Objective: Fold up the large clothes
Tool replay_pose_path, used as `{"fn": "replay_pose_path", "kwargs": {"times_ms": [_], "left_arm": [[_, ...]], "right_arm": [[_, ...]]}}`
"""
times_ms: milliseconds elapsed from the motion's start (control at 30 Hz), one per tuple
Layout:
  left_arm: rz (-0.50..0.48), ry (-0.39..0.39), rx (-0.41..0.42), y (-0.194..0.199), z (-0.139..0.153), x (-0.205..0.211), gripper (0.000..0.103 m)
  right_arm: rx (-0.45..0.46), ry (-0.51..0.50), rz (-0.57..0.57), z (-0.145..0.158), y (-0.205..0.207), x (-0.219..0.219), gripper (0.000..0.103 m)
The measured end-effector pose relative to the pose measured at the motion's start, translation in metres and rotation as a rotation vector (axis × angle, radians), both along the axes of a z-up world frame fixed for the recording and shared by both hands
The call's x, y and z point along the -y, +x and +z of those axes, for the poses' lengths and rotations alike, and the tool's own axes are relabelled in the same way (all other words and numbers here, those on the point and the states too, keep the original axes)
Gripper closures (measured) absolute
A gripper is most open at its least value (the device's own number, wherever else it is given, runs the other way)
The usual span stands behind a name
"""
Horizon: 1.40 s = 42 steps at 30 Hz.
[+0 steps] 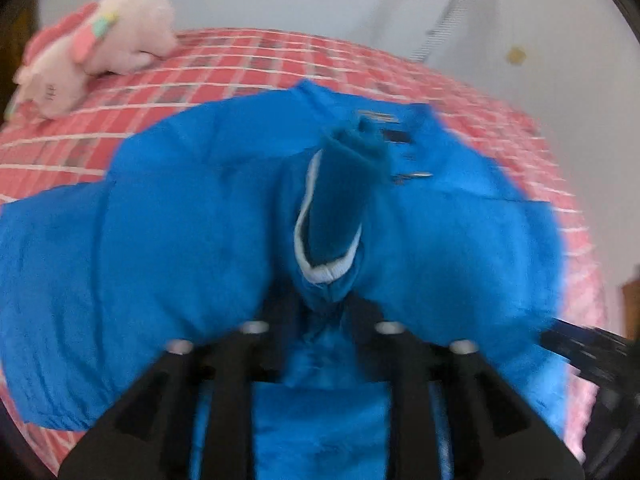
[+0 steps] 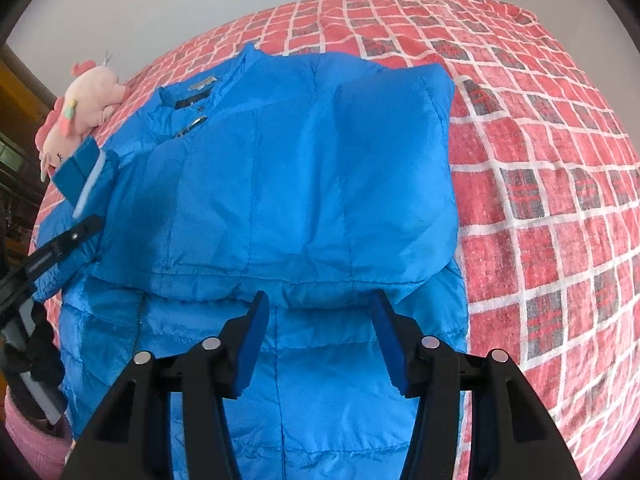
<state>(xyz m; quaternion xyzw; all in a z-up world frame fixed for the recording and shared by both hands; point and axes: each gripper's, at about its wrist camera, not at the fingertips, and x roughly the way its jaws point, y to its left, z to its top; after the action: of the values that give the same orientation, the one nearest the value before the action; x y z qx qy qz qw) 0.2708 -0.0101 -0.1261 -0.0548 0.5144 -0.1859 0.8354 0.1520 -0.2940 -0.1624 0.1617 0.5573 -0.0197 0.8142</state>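
A bright blue puffer jacket [image 2: 304, 184] lies spread on a bed, its right side folded over the body. My left gripper [image 1: 326, 300] is shut on the jacket's sleeve cuff [image 1: 332, 216], blue with a white stripe, and holds it up over the jacket [image 1: 160, 240]. The same cuff [image 2: 82, 172] and the left gripper [image 2: 60, 244] show at the left edge of the right wrist view. My right gripper [image 2: 318, 316] is open and empty, just above the folded edge at the jacket's lower middle.
The bed has a red and white checked cover [image 2: 540, 200], also seen in the left wrist view [image 1: 240, 60]. A pink plush toy [image 1: 100, 48] lies at the head of the bed, also in the right wrist view [image 2: 86, 100]. A white wall stands behind.
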Motion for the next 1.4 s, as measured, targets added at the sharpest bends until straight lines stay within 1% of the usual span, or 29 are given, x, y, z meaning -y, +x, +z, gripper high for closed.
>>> {"fn": "replay_pose_path", "kwargs": {"times_ms": [33, 67, 133, 200, 267, 300, 333, 367, 400, 433, 500, 600, 633, 700, 800, 867, 933, 967, 1000, 1033, 1067, 1100, 1167, 1200, 1333, 1400], "left_arm": [[-0.033, -0.064, -0.005, -0.006, 0.007, -0.004, 0.040], [-0.055, -0.091, 0.006, -0.012, 0.015, -0.006, 0.039], [-0.099, -0.104, 0.039, -0.026, 0.029, -0.011, 0.038], [-0.084, -0.107, 0.044, -0.032, 0.036, -0.023, 0.038], [-0.014, -0.088, 0.041, -0.032, 0.038, -0.045, 0.038], [0.031, -0.057, 0.046, -0.029, 0.038, -0.057, 0.038], [0.076, -0.002, 0.051, -0.026, 0.037, -0.065, 0.038], [0.131, 0.075, 0.052, -0.023, 0.034, -0.076, 0.038], [0.164, 0.122, 0.042, -0.020, 0.030, -0.083, 0.038], [0.188, 0.148, 0.030, -0.017, 0.026, -0.089, 0.039], [0.220, 0.149, 0.010, -0.015, 0.017, -0.101, 0.039], [0.227, 0.156, 0.011, -0.015, 0.012, -0.104, 0.039], [0.226, 0.160, 0.016, -0.015, 0.012, -0.103, 0.038], [0.224, 0.159, 0.024, -0.017, 0.014, -0.103, 0.038], [0.237, 0.134, 0.024, -0.015, 0.019, -0.109, 0.038], [0.244, 0.131, 0.032, -0.019, 0.022, -0.112, 0.038], [0.253, 0.131, 0.033, -0.020, 0.023, -0.115, 0.038], [0.255, 0.131, 0.031, -0.019, 0.023, -0.116, 0.038], [0.259, 0.132, 0.030, -0.019, 0.023, -0.117, 0.038], [0.262, 0.132, 0.029, -0.019, 0.024, -0.118, 0.038], [0.263, 0.130, 0.029, -0.019, 0.025, -0.118, 0.038], [0.264, 0.128, 0.032, -0.019, 0.026, -0.118, 0.038], [0.264, 0.130, 0.047, -0.020, 0.031, -0.118, 0.038], [0.265, 0.132, 0.057, -0.021, 0.034, -0.117, 0.038], [0.268, 0.128, 0.086, -0.021, 0.043, -0.113, 0.037], [0.260, 0.125, 0.094, -0.019, 0.044, -0.108, 0.037]], "right_arm": [[-0.001, 0.001, -0.001, 0.000, 0.001, 0.000, 0.050], [0.000, 0.002, -0.001, 0.002, 0.002, 0.000, 0.049], [0.008, 0.006, 0.007, 0.005, 0.003, -0.002, 0.049], [0.025, 0.032, 0.028, 0.011, 0.008, -0.009, 0.049], [0.041, 0.065, 0.059, 0.018, 0.014, -0.019, 0.047], [0.046, 0.085, 0.080, 0.022, 0.019, -0.025, 0.043], [0.050, 0.113, 0.103, 0.025, 0.026, -0.033, 0.041], [0.050, 0.134, 0.120, 0.027, 0.031, -0.040, 0.040], [0.048, 0.160, 0.146, 0.029, 0.039, -0.049, 0.039], [0.047, 0.174, 0.162, 0.030, 0.042, -0.056, 0.038], [0.039, 0.217, 0.225, 0.031, 0.059, -0.079, 0.035], [0.010, 0.241, 0.277, 0.027, 0.075, -0.110, 0.035], [-0.004, 0.272, 0.292, 0.022, 0.082, -0.123, 0.035], [-0.032, 0.310, 0.290, 0.014, 0.090, -0.136, 0.035], [-0.076, 0.362, 0.258, -0.002, 0.104, -0.149, 0.033], [-0.073, 0.402, 0.242, -0.007, 0.112, -0.156, 0.033], [-0.062, 0.416, 0.250, -0.007, 0.120, -0.165, 0.034], [-0.058, 0.413, 0.257, -0.007, 0.124, -0.169, 0.043], [-0.048, 0.400, 0.268, -0.006, 0.127, -0.173, 0.057], [-0.045, 0.369, 0.282, -0.006, 0.130, -0.179, 0.061], [-0.045, 0.355, 0.285, -0.007, 0.131, -0.179, 0.069], [-0.044, 0.357, 0.284, -0.007, 0.131, -0.179, 0.075], [-0.015, 0.375, 0.292, -0.003, 0.128, -0.173, 0.080], [0.008, 0.363, 0.291, 0.003, 0.124, -0.167, 0.081], [0.086, 0.246, 0.259, 0.026, 0.106, -0.138, 0.082], [0.101, 0.204, 0.206, 0.034, 0.094, -0.111, 0.082]]}}
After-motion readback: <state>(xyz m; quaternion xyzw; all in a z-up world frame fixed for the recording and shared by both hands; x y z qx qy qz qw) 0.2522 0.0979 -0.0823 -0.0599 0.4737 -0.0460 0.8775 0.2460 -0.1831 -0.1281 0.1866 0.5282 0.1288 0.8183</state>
